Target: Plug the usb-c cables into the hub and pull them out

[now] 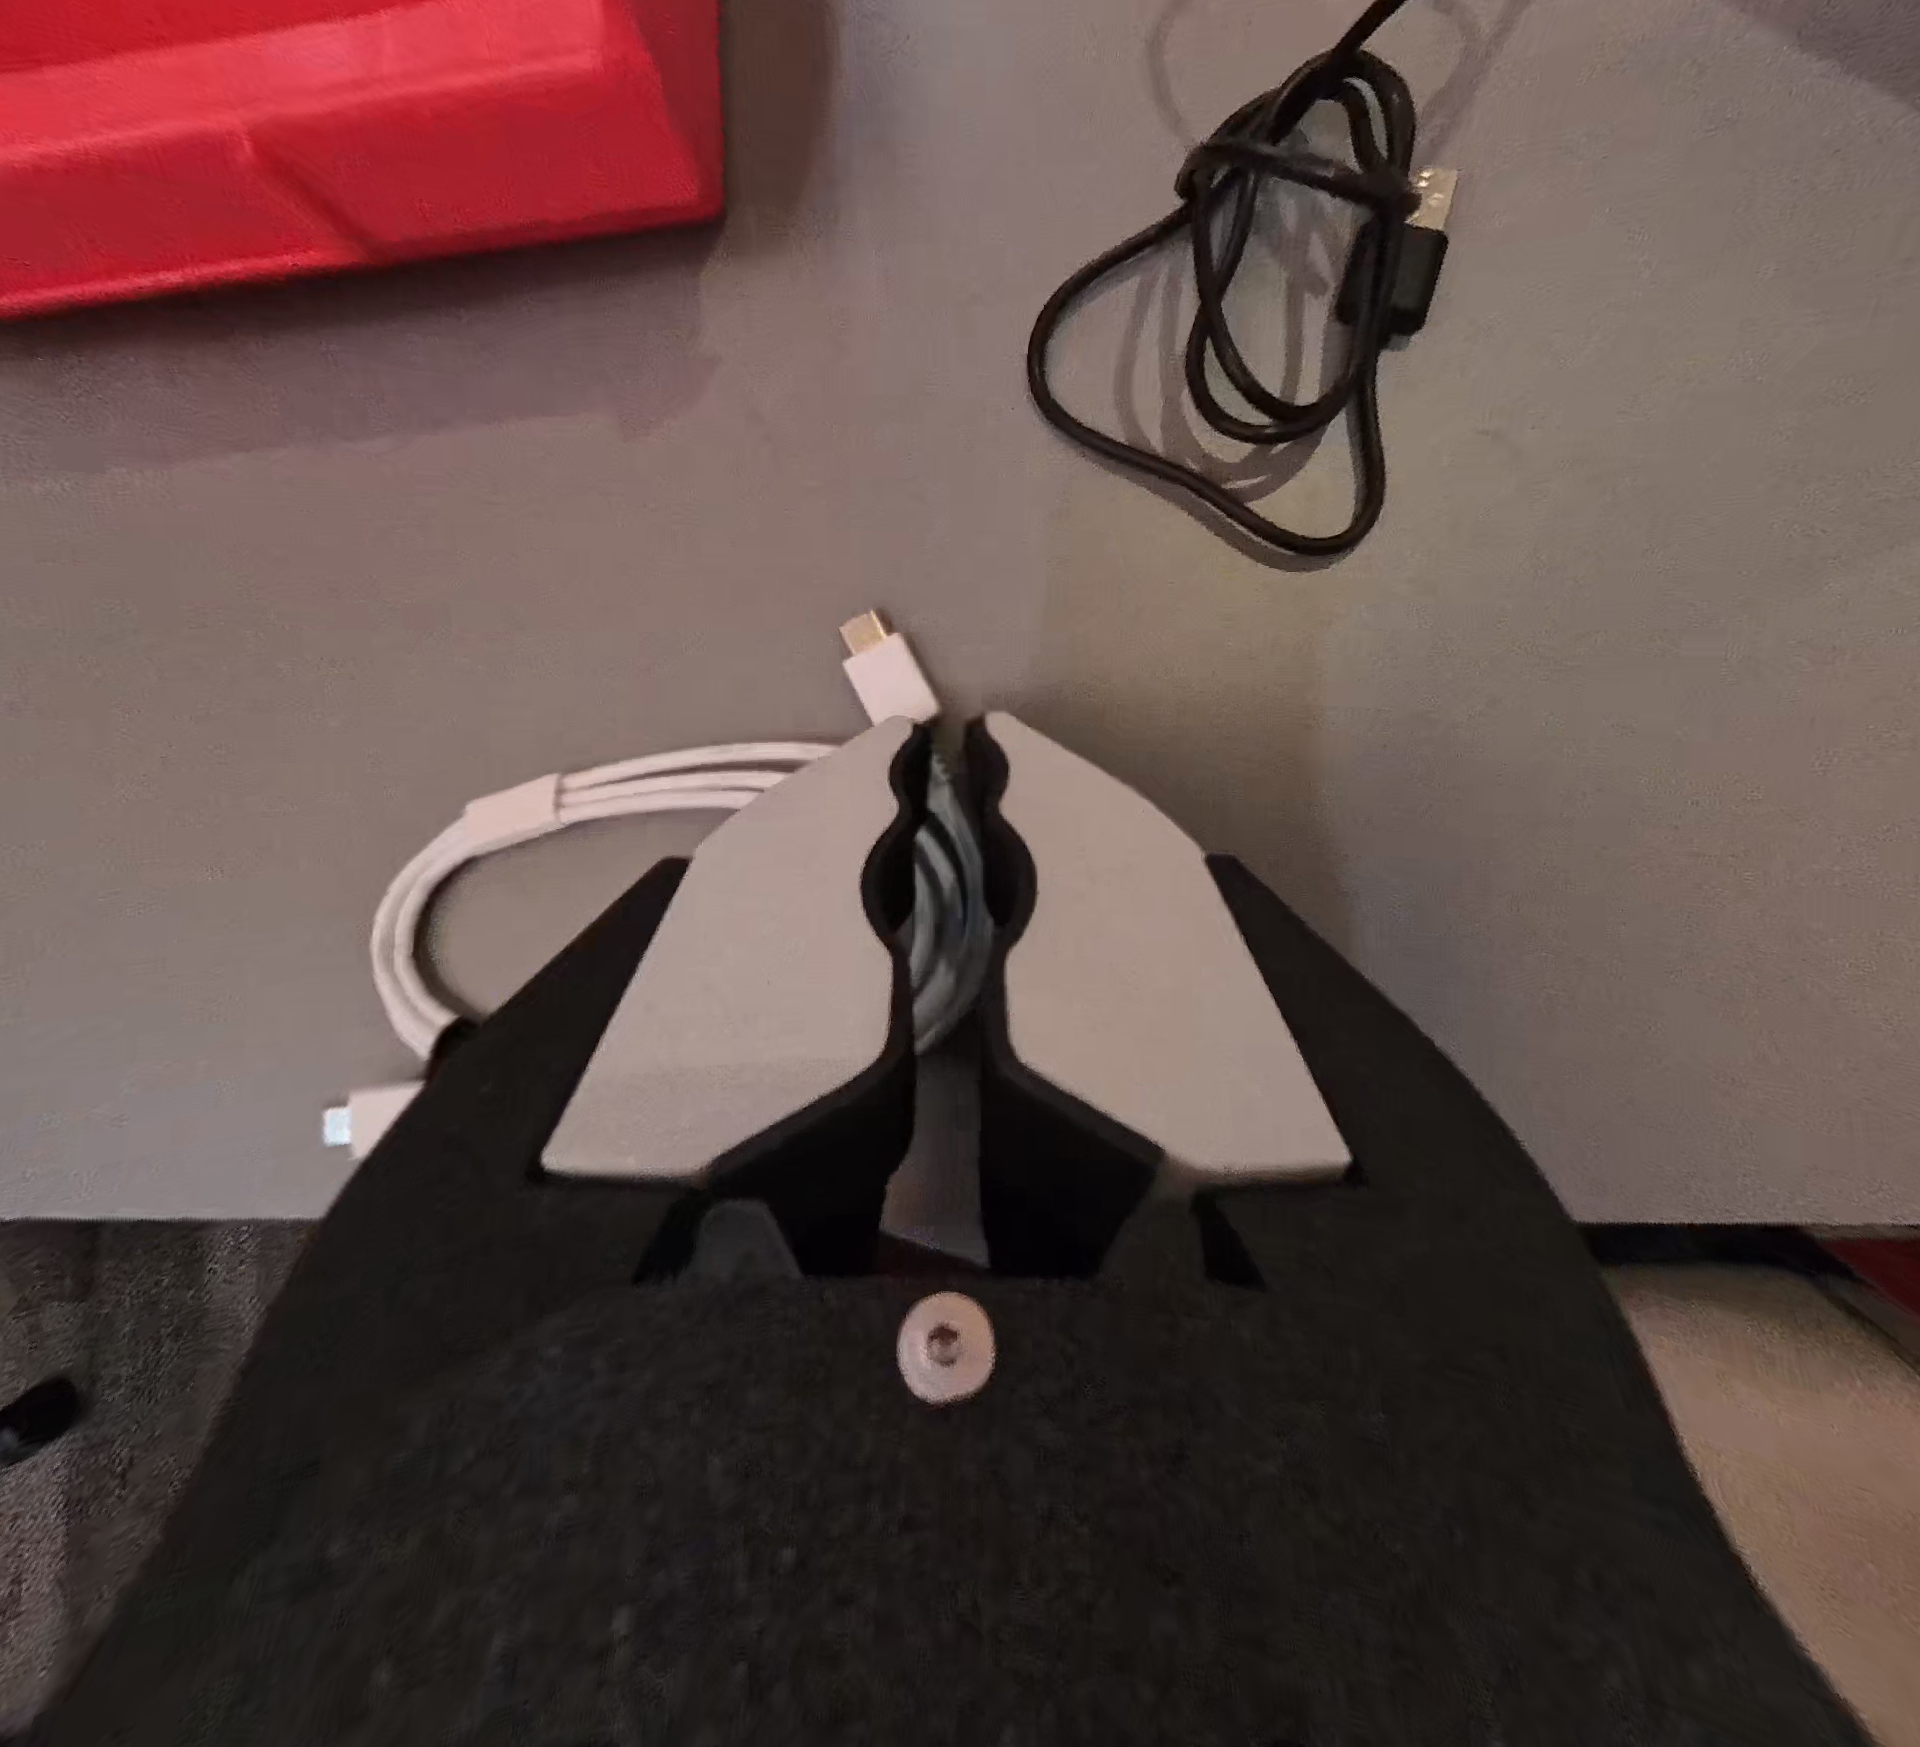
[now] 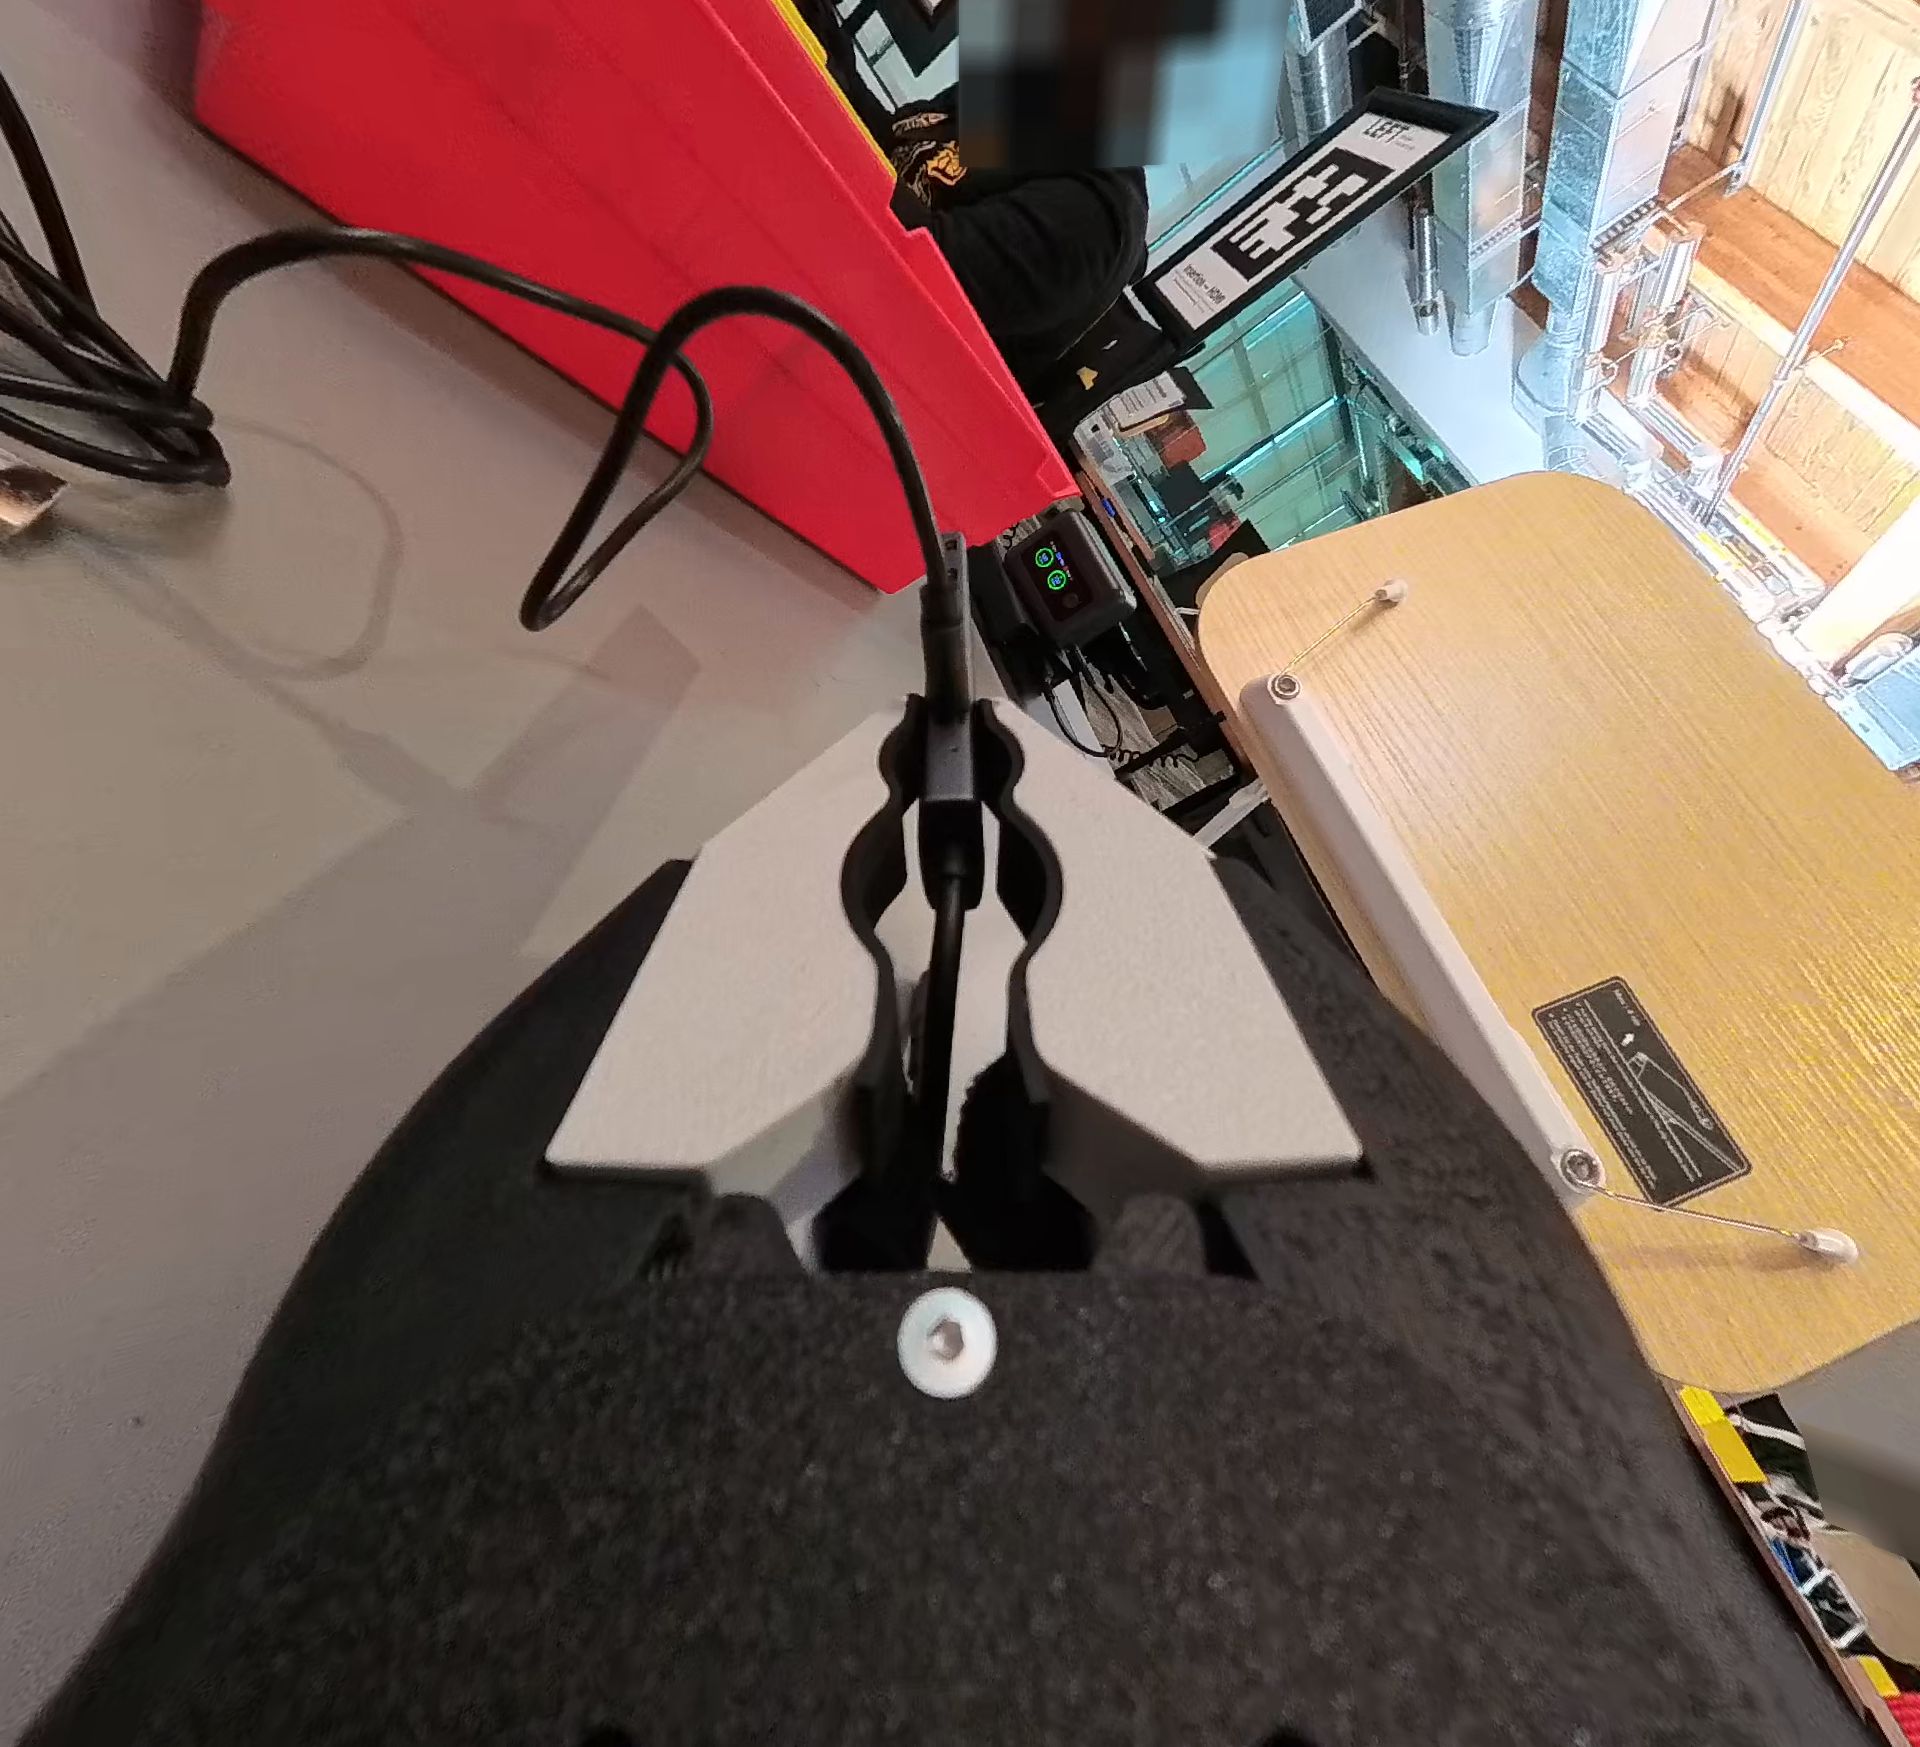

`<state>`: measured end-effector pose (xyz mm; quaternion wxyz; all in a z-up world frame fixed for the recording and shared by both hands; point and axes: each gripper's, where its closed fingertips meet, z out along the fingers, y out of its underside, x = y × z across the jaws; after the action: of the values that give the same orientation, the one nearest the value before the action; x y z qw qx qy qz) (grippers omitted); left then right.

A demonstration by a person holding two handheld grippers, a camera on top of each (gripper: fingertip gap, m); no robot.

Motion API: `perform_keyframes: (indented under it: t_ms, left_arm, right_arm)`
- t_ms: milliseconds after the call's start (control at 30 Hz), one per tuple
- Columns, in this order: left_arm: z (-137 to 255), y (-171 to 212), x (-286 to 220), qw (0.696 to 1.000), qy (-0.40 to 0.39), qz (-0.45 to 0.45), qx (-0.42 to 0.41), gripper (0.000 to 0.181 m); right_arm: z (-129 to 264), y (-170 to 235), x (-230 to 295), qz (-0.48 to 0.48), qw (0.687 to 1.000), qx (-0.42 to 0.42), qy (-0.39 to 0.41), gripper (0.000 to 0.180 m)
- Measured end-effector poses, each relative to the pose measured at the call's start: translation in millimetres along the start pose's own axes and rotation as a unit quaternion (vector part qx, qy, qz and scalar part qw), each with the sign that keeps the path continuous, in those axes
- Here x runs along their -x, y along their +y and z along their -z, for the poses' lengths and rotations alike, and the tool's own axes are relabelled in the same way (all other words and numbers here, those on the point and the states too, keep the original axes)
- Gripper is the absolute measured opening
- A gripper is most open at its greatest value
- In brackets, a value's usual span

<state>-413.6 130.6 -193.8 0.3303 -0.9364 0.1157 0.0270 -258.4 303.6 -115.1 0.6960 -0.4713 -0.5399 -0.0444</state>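
In the left wrist view my left gripper (image 1: 948,731) is shut on a coiled white cable (image 1: 468,897) lying on the grey table (image 1: 416,554). One white usb-c plug (image 1: 881,671) sticks out just past the fingertips. The cable's other plug (image 1: 343,1126) lies at the left. In the right wrist view my right gripper (image 2: 948,710) is shut on a dark grey connector (image 2: 948,788) and holds it above the table. A black cable (image 2: 727,315) leaves the connector's top and loops left. Another black lead runs back between the fingers. I cannot tell whether this piece is the hub.
A bundled black cable (image 1: 1299,295) with a metal plug (image 1: 1436,199) lies at the far right of the table; it also shows in the right wrist view (image 2: 94,409). A red bin (image 1: 312,35) stands at the far left. A wooden chair seat (image 2: 1610,866) stands beyond the table's edge.
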Motion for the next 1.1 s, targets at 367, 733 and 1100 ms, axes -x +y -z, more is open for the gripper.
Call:
perform_keyframes:
  t_ms: [367, 733, 1100]
  left_arm:
    - [-1, 4, 4, 1.0, -0.013, 0.017, -0.002, 0.019]
    - [4, -1, -27, 0.992, 0.096, -0.073, -0.031, 0.01]
    - [96, -92, -63, 0.93, 0.17, -0.316, -0.084, 0.0]
  right_arm:
    - [-1, 1, 2, 0.002, 1.0, 0.002, -0.003, 0.009]
    - [-1, 0, 2, 0.005, 1.0, 0.001, -0.003, 0.009]
    - [12, -38, 34, 0.081, 0.991, -0.092, -0.055, 0.009]
